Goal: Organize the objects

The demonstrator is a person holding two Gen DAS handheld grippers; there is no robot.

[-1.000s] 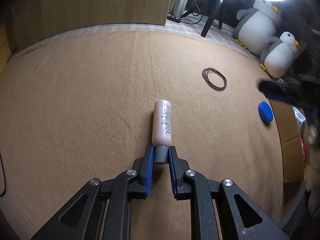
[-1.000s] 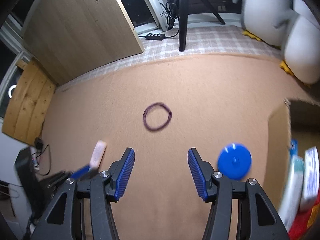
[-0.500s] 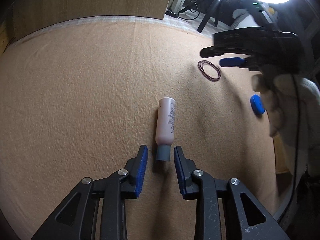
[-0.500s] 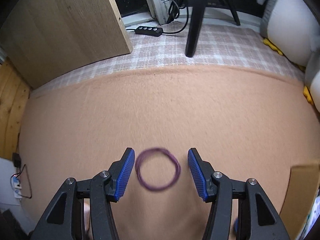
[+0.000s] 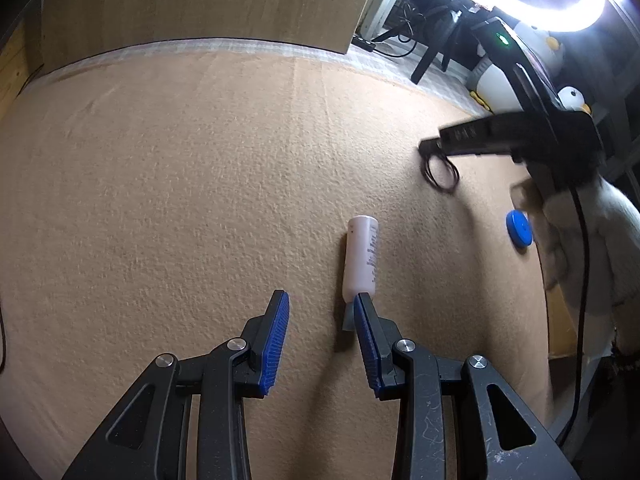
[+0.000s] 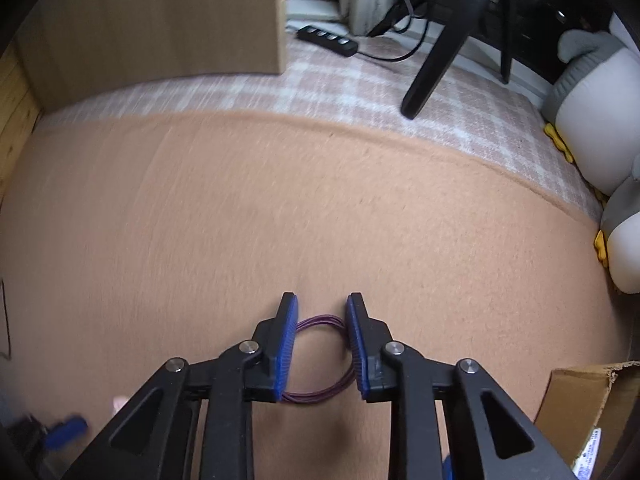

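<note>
A pink bottle (image 5: 362, 256) with a grey cap lies on the tan felt mat (image 5: 180, 180). My left gripper (image 5: 322, 296) hovers just behind it, its jaws opening; the cap sits beside the right finger, not gripped. My right gripper (image 6: 322, 296) points down at the mat, jaws closing on a loop of purple rubber bands (image 6: 320, 322), which is squeezed narrow between the pads. The left wrist view shows that right gripper (image 5: 430, 150) at the bands (image 5: 440, 174), held by a white-gloved hand (image 5: 580, 236). A round blue lid (image 5: 519, 228) lies near the mat's right edge.
A cardboard box (image 6: 580, 396) with packets inside stands at the mat's right. Penguin plush toys (image 6: 592, 120) sit at the far right. A tripod leg (image 6: 440, 52) and a power strip (image 6: 328, 38) rest on the checked cloth behind. A wooden board (image 5: 200, 0) stands at the back.
My left gripper let go of the bottle's cap, opened and drew back slightly. My right gripper swung over from the blue lid, came down around the rubber bands and closed on them.
</note>
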